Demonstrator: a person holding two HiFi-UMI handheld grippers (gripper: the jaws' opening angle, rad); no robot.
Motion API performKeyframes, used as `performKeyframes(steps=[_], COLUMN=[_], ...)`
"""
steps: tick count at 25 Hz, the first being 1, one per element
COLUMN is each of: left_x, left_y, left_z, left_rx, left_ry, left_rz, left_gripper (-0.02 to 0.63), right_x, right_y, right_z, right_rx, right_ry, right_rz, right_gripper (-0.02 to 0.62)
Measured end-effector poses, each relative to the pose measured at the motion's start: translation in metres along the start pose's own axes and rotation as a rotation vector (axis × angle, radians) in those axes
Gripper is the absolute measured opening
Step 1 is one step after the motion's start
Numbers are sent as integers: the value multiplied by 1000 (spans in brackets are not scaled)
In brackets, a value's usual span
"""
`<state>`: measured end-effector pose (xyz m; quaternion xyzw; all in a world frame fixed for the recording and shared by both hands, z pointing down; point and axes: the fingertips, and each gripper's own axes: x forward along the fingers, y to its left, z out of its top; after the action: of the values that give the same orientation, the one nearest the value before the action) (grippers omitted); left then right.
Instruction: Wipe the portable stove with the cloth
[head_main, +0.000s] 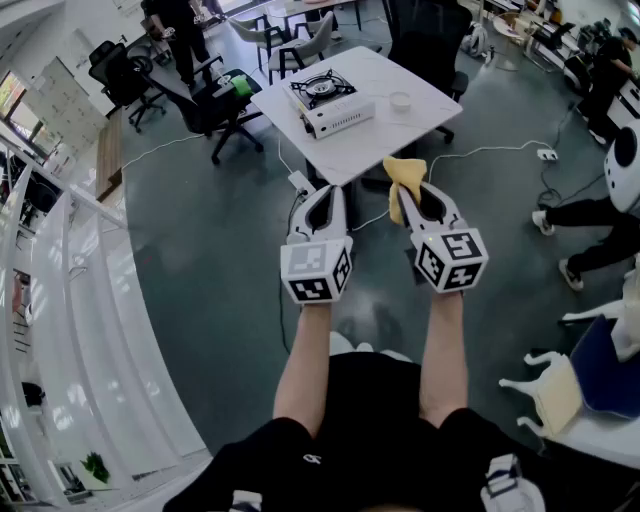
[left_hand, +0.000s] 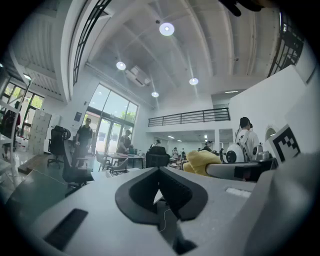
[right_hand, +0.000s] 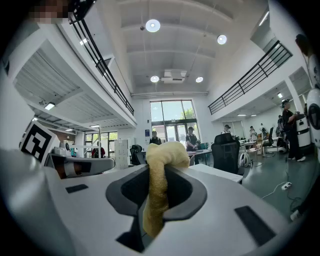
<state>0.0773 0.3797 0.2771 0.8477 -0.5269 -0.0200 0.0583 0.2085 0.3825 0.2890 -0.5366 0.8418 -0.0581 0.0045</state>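
Observation:
The portable stove (head_main: 330, 100), white with a black burner, sits on a white table (head_main: 420, 85) some way ahead of both grippers. I hold the two grippers side by side above the grey floor, short of the table. My right gripper (head_main: 412, 192) is shut on a yellow cloth (head_main: 404, 176); in the right gripper view the cloth (right_hand: 164, 156) bulges over the tips of that gripper (right_hand: 159, 169) and hangs down between them. My left gripper (head_main: 328, 195) is shut with nothing in it, as the left gripper view (left_hand: 160, 171) also shows.
A small white round object (head_main: 401, 101) lies on the table beside the stove. Black office chairs (head_main: 215, 100) stand left of the table. A power strip (head_main: 300, 182) and cables lie on the floor. A seated person's legs (head_main: 590, 215) are at the right, and a white railing (head_main: 60, 250) at the left.

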Motion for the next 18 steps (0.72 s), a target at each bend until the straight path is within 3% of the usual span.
performKeyframes(steps=[18], left_x=[4], left_y=[18], left_z=[6], left_rx=[-16], left_ry=[-28], left_rz=[33], left_gripper=[-6], right_x=[10], right_y=[-23], right_z=[18], right_rx=[41], right_ry=[-65], right_rz=[-21], right_gripper=[58])
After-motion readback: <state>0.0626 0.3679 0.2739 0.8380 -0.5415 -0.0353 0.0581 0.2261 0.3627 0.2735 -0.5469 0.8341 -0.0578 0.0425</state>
